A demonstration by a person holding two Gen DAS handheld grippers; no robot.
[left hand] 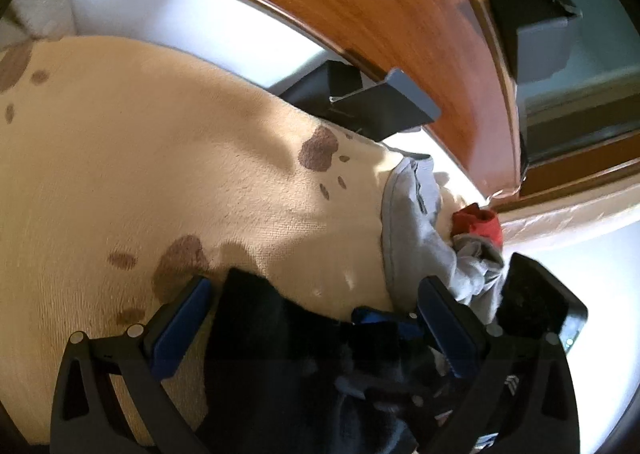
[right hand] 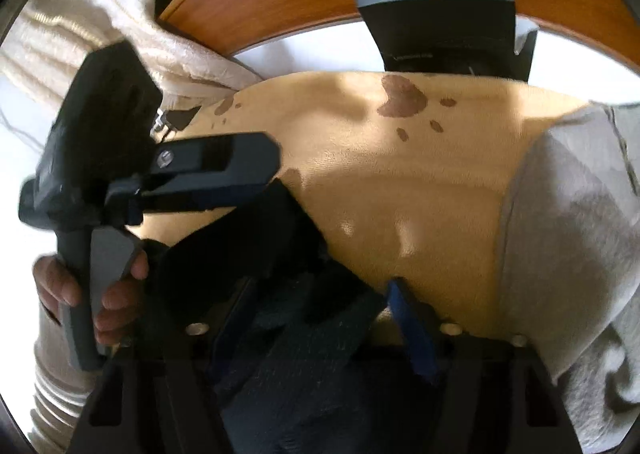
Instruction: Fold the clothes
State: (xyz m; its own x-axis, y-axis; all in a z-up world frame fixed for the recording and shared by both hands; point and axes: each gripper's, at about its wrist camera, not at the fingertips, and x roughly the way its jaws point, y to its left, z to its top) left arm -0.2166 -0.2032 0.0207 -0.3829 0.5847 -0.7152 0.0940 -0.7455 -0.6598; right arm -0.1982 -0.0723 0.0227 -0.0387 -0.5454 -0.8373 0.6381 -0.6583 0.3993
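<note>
Landmark: cream plush blanket with brown blotches (left hand: 160, 158) spread on the bed. A dark navy knit garment (right hand: 288, 366) lies crumpled at its near edge, under both tools.

Left gripper (left hand: 316, 318): jaws spread wide, the dark garment between them, pads not pressing it. Right gripper (right hand: 320, 318): jaws half apart, dark cloth bunched between; whether the pads (right hand: 408, 318) pinch it, cannot tell.

Step judged: taking hold of the dark garment to lift and spread it. To do it well, each tool should bite one layer at an edge or corner, well apart from the other, without catching the blanket pile underneath.

Count:
- one dark garment
- one light grey sweatshirt (left hand: 416, 230) at the blanket's right edge
- one red cloth (left hand: 478, 224) just beyond that
- two grippers
</note>
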